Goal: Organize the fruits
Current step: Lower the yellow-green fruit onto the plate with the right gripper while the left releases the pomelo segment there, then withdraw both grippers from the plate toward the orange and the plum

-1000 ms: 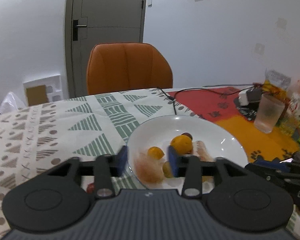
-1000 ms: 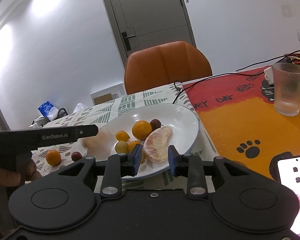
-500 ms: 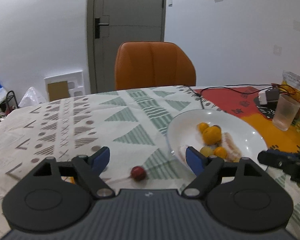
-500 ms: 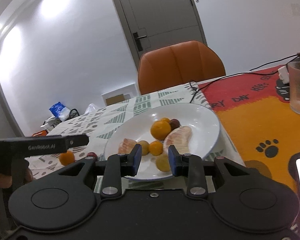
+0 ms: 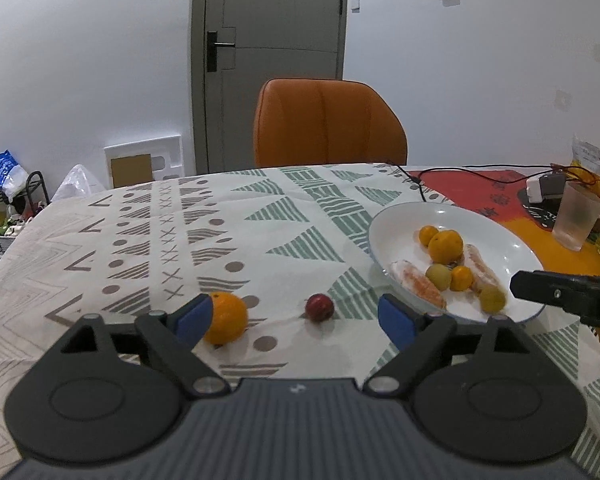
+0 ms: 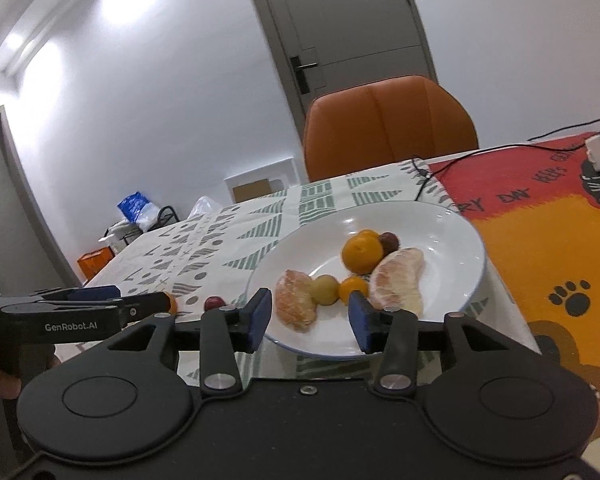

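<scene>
A white plate (image 5: 496,232) holds several fruits: oranges (image 5: 445,246), yellow-green fruits (image 5: 438,276) and two peeled pomelo wedges (image 5: 418,285). An orange (image 5: 226,317) and a small red fruit (image 5: 319,307) lie on the patterned tablecloth, left of the plate. My left gripper (image 5: 294,318) is wide open and empty, low over the cloth; the orange sits by its left fingertip and the red fruit between the fingers. My right gripper (image 6: 308,314) is open and empty at the plate's (image 6: 456,224) near rim, facing a pomelo wedge (image 6: 296,305).
An orange chair (image 5: 328,124) stands at the table's far side. A frosted glass (image 5: 576,216), a charger and cable (image 5: 416,179) and snack bags sit on the red and orange mat (image 6: 548,236) at right. A door is behind.
My left gripper has opened wide, drawn back and swung left from the plate toward the loose orange and red fruit, leaving a pomelo wedge on the plate. My right gripper opened wider.
</scene>
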The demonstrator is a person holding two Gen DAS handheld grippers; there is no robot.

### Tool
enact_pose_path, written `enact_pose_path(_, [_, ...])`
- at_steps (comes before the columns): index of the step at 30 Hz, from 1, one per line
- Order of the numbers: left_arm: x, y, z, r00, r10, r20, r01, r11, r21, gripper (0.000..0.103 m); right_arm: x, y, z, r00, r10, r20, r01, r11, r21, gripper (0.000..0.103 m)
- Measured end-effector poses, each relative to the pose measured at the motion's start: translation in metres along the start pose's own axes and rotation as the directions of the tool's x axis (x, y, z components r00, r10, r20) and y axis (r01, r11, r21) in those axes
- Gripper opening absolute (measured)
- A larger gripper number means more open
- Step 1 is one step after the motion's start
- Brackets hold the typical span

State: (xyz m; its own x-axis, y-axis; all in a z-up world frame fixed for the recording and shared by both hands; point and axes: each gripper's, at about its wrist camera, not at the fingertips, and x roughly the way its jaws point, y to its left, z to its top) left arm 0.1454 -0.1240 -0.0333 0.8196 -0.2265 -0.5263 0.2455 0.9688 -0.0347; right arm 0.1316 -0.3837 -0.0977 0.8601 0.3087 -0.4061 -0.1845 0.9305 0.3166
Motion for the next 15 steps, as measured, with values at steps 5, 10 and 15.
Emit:
enact_pose_path(5, [-0.003, 0.011, -0.006, 1.0, -0.01, -0.016, 0.01, 1.0, -0.009, 0.088, 0.002, 0.011, 0.002, 1.0, 0.018, -0.002, -0.018, 1.0, -0.01, 0.052])
enact_pose_path(10, [-0.008, 0.023, -0.012, 1.0, 0.008, -0.018, -0.009, 1.0, -0.026, 0.088, 0.005, 0.022, -0.001, 0.999, 0.035, -0.012, -0.035, 0.999, -0.026, 0.059])
enact_pose_path(15, [-0.012, 0.039, -0.018, 0.999, 0.025, -0.025, -0.027, 0.998, -0.064, 0.088, 0.011, 0.034, -0.001, 0.998, 0.05, -0.026, -0.051, 0.997, -0.05, 0.064])
